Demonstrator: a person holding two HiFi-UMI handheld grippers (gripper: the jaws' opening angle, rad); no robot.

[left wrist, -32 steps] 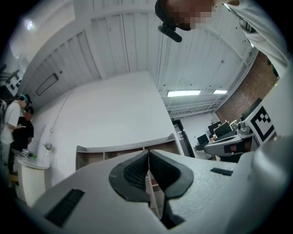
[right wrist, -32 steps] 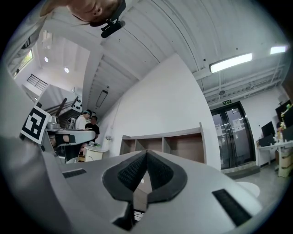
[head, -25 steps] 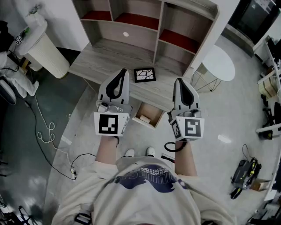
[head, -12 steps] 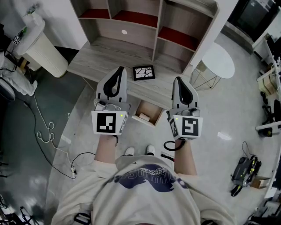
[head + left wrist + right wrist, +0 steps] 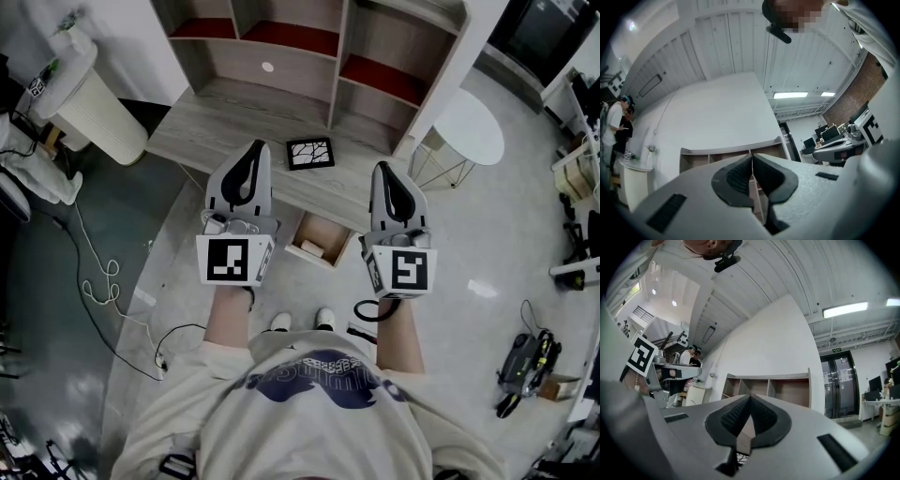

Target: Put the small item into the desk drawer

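Note:
In the head view the wooden desk (image 5: 220, 122) has its drawer (image 5: 330, 234) pulled open below the front edge. A small pale block (image 5: 310, 249) lies inside the drawer. On the desktop sits a black square tile with white crack lines (image 5: 309, 153). My left gripper (image 5: 255, 150) hovers over the desk's front edge left of the tile, shut and empty. My right gripper (image 5: 383, 172) hangs right of the drawer, also shut with nothing in it. The left gripper view shows its pads (image 5: 740, 174) pressed together; the right gripper view shows the same for its pads (image 5: 761, 416).
A shelf unit (image 5: 337, 66) rises at the back of the desk. A white ribbed bin (image 5: 94, 98) stands at the left and a round white side table (image 5: 469, 136) at the right. Cables (image 5: 94, 281) trail on the floor. My shoes (image 5: 300, 322) stand under the drawer.
Both grippers have stayed shut and almost still. The view has shifted very slightly.

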